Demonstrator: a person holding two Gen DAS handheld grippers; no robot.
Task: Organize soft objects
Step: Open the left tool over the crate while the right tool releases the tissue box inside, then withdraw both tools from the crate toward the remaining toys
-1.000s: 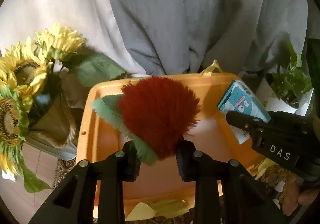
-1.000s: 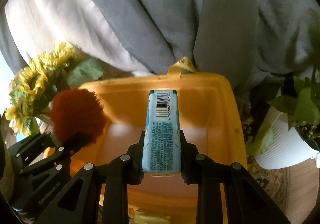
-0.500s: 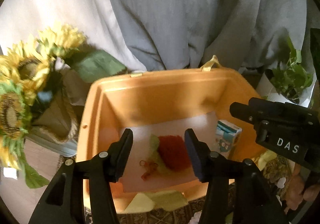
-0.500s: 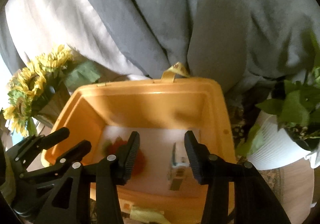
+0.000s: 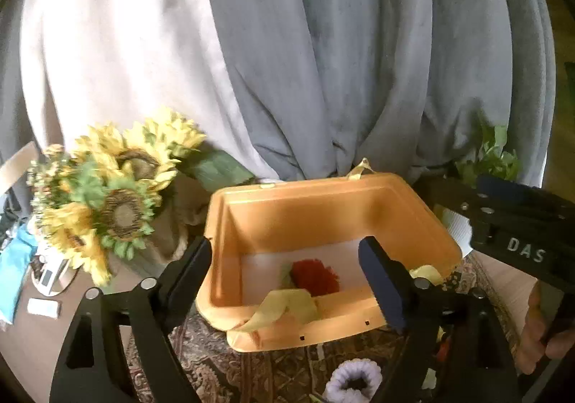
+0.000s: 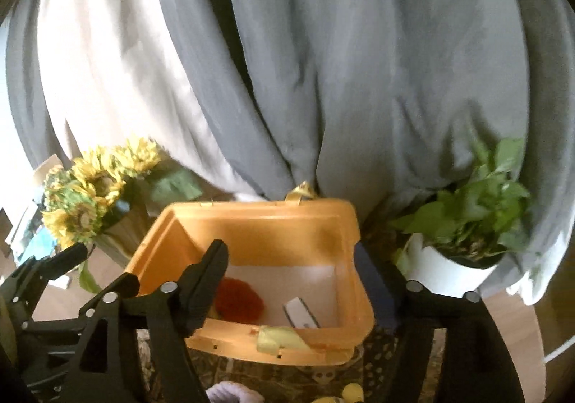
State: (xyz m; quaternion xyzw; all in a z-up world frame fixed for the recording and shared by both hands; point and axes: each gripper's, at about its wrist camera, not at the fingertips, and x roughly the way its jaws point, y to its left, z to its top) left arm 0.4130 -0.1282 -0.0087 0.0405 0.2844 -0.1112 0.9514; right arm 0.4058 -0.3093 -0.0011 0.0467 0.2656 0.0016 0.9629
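An orange bin (image 5: 316,201) (image 6: 258,223) stands on a patterned rug. Inside it lie a red furry pom-pom with green trim (image 5: 314,275) (image 6: 239,302) and a light blue tissue pack (image 6: 300,313). My left gripper (image 5: 287,270) is open and empty, held back from the bin's near side. My right gripper (image 6: 291,271) is open and empty, also in front of the bin; its body shows at the right of the left wrist view (image 5: 517,223). A yellow cloth (image 5: 284,306) (image 6: 280,340) hangs over the bin's near rim.
A sunflower bouquet (image 5: 107,201) (image 6: 93,194) stands left of the bin. A potted green plant (image 6: 470,223) stands to the right. Grey and white curtains (image 5: 287,43) hang behind. A lilac knitted scrunchie (image 5: 354,381) lies on the rug in front.
Both grippers opened and dropped their loads into the bin: the pom-pom from the left, the tissue pack from the right. Both then pulled back and up from the bin.
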